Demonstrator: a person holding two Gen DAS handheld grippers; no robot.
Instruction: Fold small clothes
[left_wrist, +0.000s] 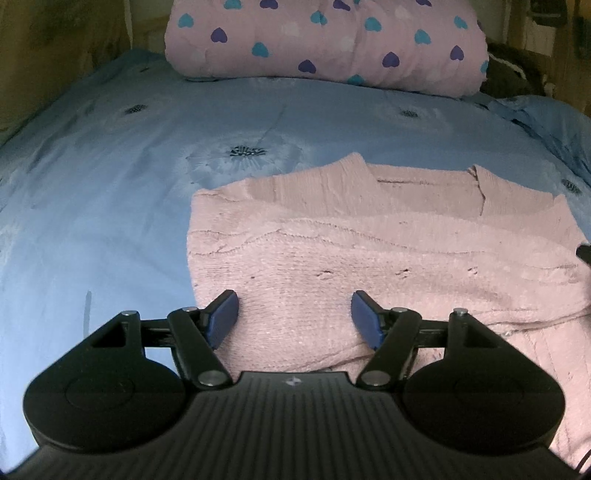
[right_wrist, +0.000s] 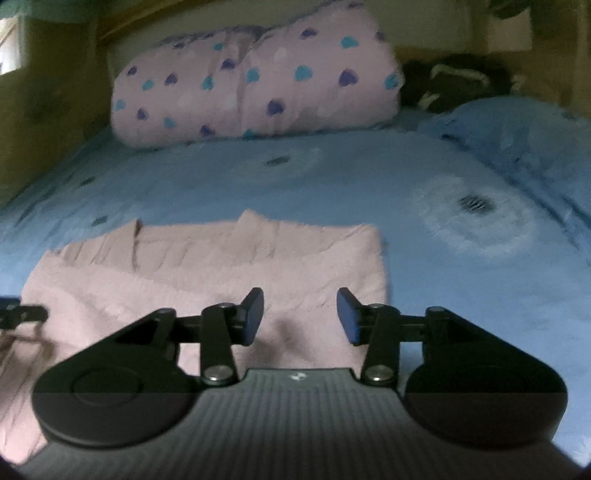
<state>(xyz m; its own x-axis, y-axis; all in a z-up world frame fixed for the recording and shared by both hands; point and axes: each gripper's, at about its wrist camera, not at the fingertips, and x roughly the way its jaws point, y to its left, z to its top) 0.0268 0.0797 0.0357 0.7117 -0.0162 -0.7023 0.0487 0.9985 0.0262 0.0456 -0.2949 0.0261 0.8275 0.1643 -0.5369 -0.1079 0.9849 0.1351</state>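
In the left wrist view, the left gripper (left_wrist: 294, 318) sits at the bottom middle w/ its blue pads (left_wrist: 223, 317) spread wide, pinching nothing. The pink knit top (left_wrist: 369, 251) lies on the blue bedsheet (left_wrist: 110, 184), filling the middle and right of the frame, w/ some cloth already lapped over itself. The pads hang over its near left part. I think if they close on just the top layer, the layers could slip apart & the fold would go crooked. A pink heart blanket (left_wrist: 325, 40) sits at the top, well apart. In the right wrist view, a bit blurry, the right gripper (right_wrist: 300, 316) is at the bottom middle, pads (right_wrist: 347, 319) also spread apart, holding nothing. The top is in the lower left here, its right edge near the frame's middle. The right pad looks close to that edge, so a grab may catch bedsheet too, or miss the knit. The fuzzy knit looks stretchy, so pulling one side harder could tug it out of shape.
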